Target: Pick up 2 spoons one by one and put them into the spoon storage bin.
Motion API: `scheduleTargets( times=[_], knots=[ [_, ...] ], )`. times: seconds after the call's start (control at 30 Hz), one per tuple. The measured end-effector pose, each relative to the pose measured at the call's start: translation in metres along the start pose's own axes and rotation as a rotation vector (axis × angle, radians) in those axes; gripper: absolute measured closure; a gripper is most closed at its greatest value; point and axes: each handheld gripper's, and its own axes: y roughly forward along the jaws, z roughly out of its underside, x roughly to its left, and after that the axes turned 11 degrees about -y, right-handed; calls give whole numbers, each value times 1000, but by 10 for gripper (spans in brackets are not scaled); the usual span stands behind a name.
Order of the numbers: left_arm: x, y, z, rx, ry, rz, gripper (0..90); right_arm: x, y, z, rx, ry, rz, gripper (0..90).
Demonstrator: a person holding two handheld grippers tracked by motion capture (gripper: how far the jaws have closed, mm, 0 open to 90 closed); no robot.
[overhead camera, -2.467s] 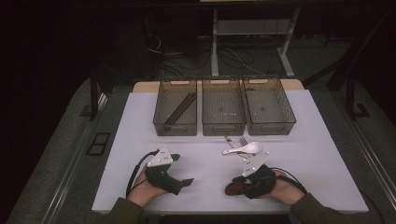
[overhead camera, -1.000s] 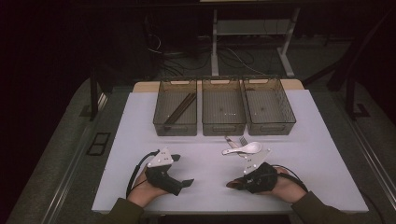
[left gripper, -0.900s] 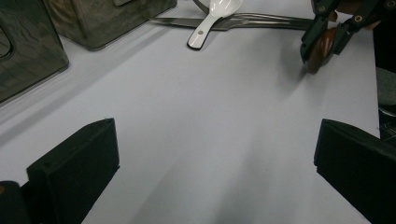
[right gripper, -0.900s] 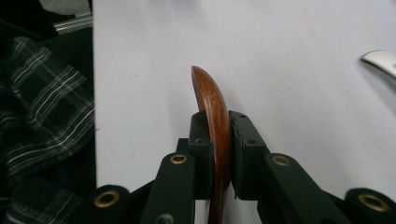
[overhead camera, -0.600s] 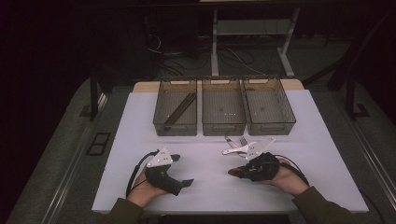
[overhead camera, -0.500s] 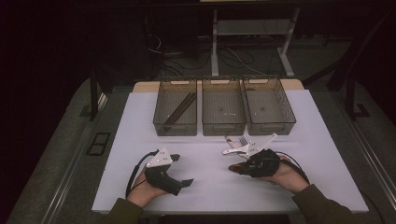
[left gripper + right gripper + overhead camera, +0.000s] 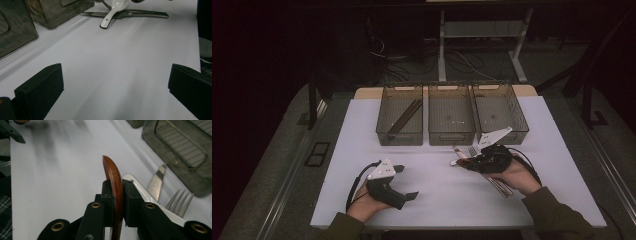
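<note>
Your right gripper pinches a wooden utensil at centre frame; a white spoon, knife and fork crowd its right. Your left gripper gapes wide over bare table.

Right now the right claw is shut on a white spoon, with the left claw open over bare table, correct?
Not quite: the right claw is shut on a brown wooden utensil, as the right gripper view shows; the white spoon lies beside it. The left claw is open over bare table.

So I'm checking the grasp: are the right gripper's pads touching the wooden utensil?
Touching. The right gripper view shows both pads of the right gripper pressed flat against the wooden utensil, no gap either side.
</note>
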Motion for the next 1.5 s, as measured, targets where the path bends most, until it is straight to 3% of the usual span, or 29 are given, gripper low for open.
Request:
scheduleTargets(
  times=[0.43,0.87,1.5],
  knots=[
    [0,0,0,-3,-5,6,0,-21,-5,-19,-27,32,47,799],
    [0,0,0,-20,-23,11,0,-50,-9,-49,-39,60,90,799],
    [-2,1,-1,-18,-10,21,0,-107,15,-104,-16,138,162,799]
  ],
)
